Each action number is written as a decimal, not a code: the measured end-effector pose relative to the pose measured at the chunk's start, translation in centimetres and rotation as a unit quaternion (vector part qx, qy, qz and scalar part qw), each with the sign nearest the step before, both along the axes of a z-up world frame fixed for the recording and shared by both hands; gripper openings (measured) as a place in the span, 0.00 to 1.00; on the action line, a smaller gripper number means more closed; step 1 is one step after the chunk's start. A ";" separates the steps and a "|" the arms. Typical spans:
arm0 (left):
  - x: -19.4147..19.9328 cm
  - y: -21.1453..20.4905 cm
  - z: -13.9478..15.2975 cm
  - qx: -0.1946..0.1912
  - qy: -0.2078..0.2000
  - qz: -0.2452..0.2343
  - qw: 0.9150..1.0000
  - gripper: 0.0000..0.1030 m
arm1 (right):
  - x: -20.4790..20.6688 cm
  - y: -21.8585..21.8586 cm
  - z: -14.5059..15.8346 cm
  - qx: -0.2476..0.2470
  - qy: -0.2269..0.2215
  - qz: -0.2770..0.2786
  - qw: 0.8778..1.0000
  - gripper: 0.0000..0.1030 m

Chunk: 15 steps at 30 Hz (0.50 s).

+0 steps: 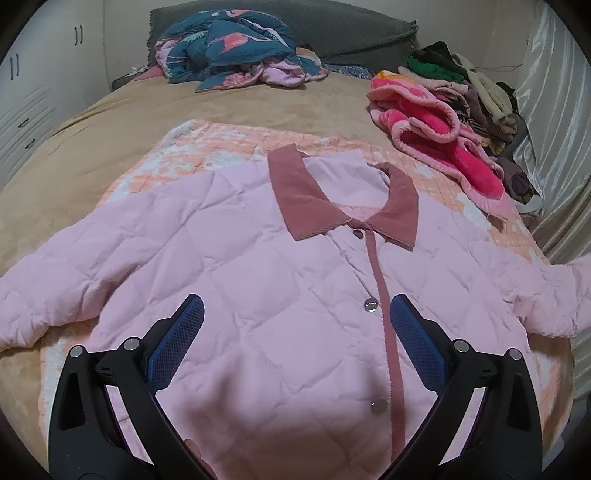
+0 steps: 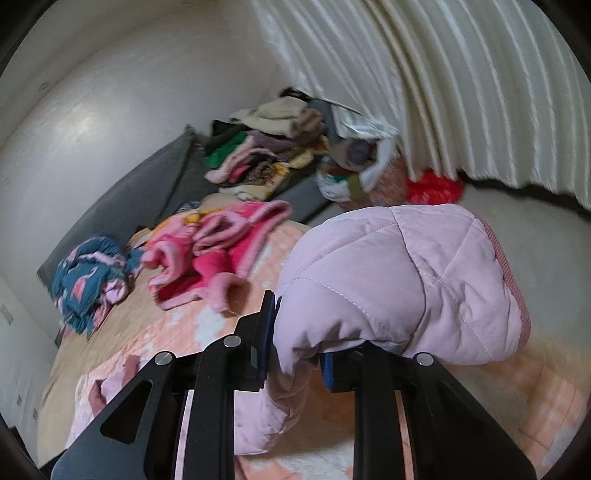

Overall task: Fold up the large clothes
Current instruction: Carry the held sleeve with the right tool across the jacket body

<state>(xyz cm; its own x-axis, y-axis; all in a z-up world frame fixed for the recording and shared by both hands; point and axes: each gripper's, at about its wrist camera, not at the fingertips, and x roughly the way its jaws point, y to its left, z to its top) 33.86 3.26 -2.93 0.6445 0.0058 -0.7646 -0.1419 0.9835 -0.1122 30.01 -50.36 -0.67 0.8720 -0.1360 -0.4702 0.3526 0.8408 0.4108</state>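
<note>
The pink quilted jacket [image 1: 258,295] lay flat and front-up across the middle and lower part of the left wrist view, spread on a peach-and-white quilt [image 1: 229,147] that covered a tan bed [image 1: 92,147]. Its darker pink collar [image 1: 343,199] sat just above centre, and a buttoned strip ran down from it toward the bottom of the frame. One sleeve stretched to the left edge, the other to the right edge.

The left hand-held gripper [image 1: 297,325] hung over the jacket's chest with its blue pads wide apart and nothing between them.

In the right wrist view, the right hand-held gripper [image 2: 299,347] was clamped on a sleeve of the jacket [image 2: 399,280], and the bunched cuff end bulged up over its fingers in the centre right of the frame.

A bright pink fleece garment [image 1: 443,147] lay at the upper right of the left view, with a pile of mixed clothes [image 1: 476,96] behind it beside a white curtain [image 1: 554,110]. A teal patterned heap [image 1: 236,48] sat at the top centre against a grey headboard [image 1: 351,29].
</note>
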 end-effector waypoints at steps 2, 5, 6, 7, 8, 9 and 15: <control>-0.3 0.4 0.2 0.000 -0.003 0.004 1.000 0.92 | 0.4 1.2 1.2 -0.012 -0.008 0.016 1.000 0.20; -0.6 1.3 0.7 -0.005 -0.008 0.010 1.000 0.92 | 0.8 3.3 2.7 -0.039 -0.019 0.042 0.998 0.20; -0.7 1.6 0.8 -0.007 -0.010 0.012 1.000 0.92 | 0.9 3.9 3.1 -0.043 -0.022 0.049 0.998 0.20; -0.9 1.8 0.8 -0.007 -0.013 0.014 1.000 0.92 | 0.9 4.6 3.6 -0.046 -0.028 0.058 0.997 0.20; -1.0 2.0 0.8 -0.006 -0.013 0.016 1.000 0.92 | 0.9 5.2 4.0 -0.049 -0.033 0.066 0.996 0.19; -1.1 2.2 0.8 -0.007 -0.012 0.016 1.000 0.92 | 0.8 5.9 4.4 -0.053 -0.038 0.075 0.995 0.19; -1.7 3.6 1.1 -0.024 -0.016 0.024 0.999 0.92 | 1.4 9.4 6.5 -0.084 -0.050 0.116 0.988 0.19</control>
